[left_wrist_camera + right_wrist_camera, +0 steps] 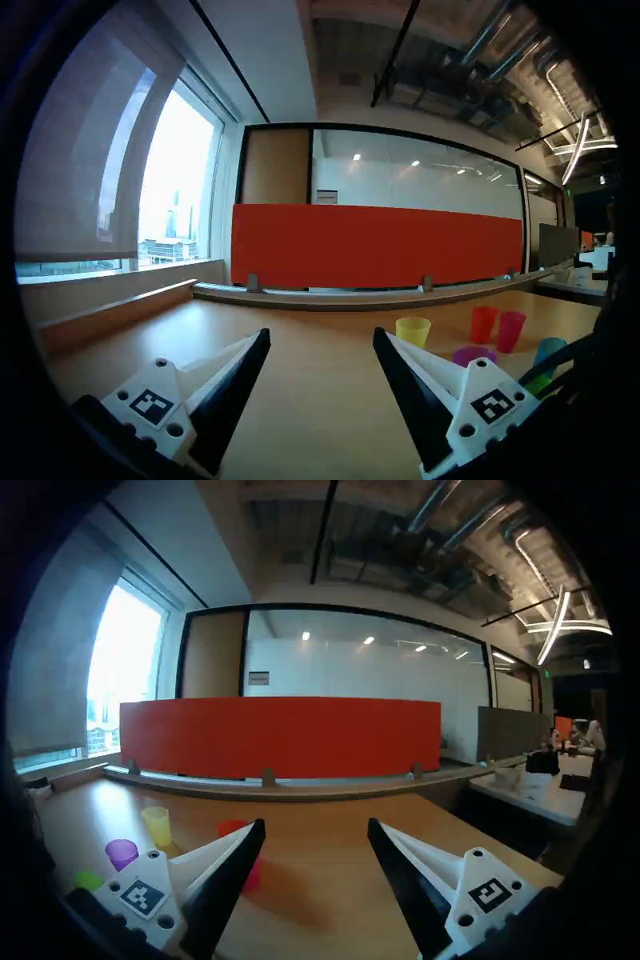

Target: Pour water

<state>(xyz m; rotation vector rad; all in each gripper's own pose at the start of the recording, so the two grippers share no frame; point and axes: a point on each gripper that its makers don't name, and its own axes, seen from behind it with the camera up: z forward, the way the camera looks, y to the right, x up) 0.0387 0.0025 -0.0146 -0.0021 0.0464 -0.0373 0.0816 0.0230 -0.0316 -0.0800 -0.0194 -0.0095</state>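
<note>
- The left gripper (320, 334) is spread wide and empty above the desk (320, 400).
- The right gripper (315, 824) is wide and empty too.
- In the left gripper view, a yellow cup (414, 330), red cup (482, 324), pink cup (510, 330) and purple cup (474, 354) stand grouped on the desk, to the right.

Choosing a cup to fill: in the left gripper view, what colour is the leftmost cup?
The cup is yellow, clearest in the left gripper view.

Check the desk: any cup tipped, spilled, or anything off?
Nothing stands out. The yellow cup, red cup and pink cup stand upright on the desk, with no puddle visible. The left hand-held gripper and right hand-held gripper are open and empty.
</note>
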